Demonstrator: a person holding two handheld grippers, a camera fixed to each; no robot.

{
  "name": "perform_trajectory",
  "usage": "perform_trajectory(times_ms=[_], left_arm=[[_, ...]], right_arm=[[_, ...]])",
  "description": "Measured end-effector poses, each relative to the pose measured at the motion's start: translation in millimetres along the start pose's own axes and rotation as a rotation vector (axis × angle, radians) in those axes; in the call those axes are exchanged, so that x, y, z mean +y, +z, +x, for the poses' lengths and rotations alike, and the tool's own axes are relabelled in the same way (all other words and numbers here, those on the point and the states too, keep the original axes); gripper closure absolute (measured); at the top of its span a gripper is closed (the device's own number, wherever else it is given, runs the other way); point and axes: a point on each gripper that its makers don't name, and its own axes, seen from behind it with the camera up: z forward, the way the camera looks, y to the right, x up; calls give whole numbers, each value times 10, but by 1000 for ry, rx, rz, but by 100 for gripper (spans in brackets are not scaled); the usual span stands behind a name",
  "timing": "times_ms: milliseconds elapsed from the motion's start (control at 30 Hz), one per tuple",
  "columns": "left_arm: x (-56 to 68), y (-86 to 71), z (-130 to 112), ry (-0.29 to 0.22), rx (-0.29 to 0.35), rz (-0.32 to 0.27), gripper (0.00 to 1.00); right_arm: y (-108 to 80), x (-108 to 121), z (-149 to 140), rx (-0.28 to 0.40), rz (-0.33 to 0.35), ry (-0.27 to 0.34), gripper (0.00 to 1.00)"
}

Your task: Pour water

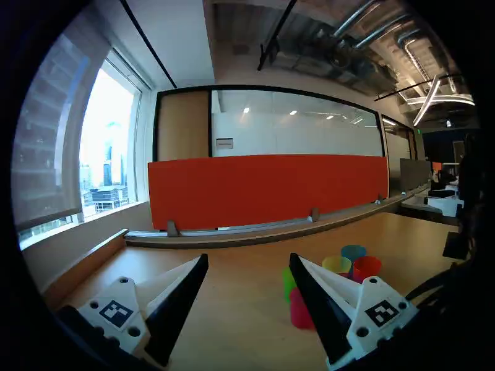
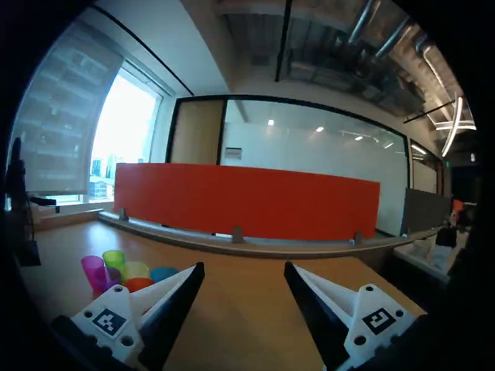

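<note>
Cups (image 1: 337, 264) in bright plastic cluster upright on the wooden table (image 1: 247, 309), between two empty, wide-open claws: just right of the left gripper (image 1: 247, 256), which looks nearer, and off to the left of the right gripper (image 2: 244, 264).

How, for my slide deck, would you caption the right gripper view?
Right gripper, jaws open, poised over a wooden desk, coloured cups clustered to its left, orange divider behind.
</note>
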Motion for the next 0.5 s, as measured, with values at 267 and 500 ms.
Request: perform_trajectory(times_ms=[267, 500], left_arm=[[181, 129, -165, 44, -61, -100, 3], [343, 270, -279, 70, -128, -206, 3]], right_arm=[[109, -232, 25, -50, 116, -52, 0], [185, -435, -1, -111, 231, -80, 0]])
